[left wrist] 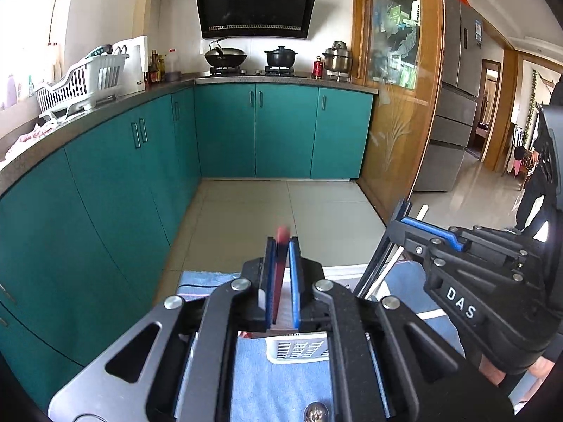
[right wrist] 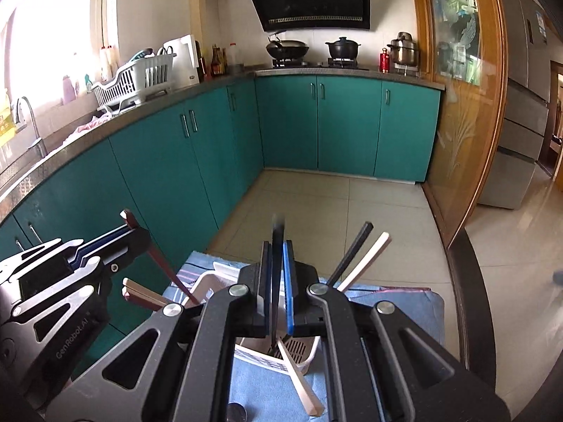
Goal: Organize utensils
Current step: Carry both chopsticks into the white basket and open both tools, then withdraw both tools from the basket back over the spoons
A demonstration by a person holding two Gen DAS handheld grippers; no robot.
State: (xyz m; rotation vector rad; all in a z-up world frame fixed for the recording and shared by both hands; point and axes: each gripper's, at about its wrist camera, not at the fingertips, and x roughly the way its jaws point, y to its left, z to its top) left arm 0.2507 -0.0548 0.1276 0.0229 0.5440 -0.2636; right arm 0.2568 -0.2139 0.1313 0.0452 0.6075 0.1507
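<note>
In the left wrist view my left gripper (left wrist: pixel 281 246) is shut on a dark red chopstick (left wrist: pixel 282 235) that sticks out past the blue pads. Under it lies the white slotted utensil holder (left wrist: pixel 299 348). In the right wrist view my right gripper (right wrist: pixel 278 249) has its pads close against a black chopstick (right wrist: pixel 277 274), whose lower end reaches down into the white utensil holder (right wrist: pixel 309 351). A black chopstick (right wrist: pixel 352 256) and white chopsticks (right wrist: pixel 367 258) lean in that holder. The left gripper (right wrist: pixel 130 232) is to the left, holding the red chopstick (right wrist: pixel 165 267) over the holder.
The holder stands on a blue cloth (right wrist: pixel 404 302) at a table's edge. Two brown-and-cream chopsticks (right wrist: pixel 140 293) lean at the holder's left. Teal cabinets (left wrist: pixel 225 130) under a counter with a dish rack (left wrist: pixel 84 81) and a stove line the far side. A glass sliding door (left wrist: pixel 397 105) stands at the right.
</note>
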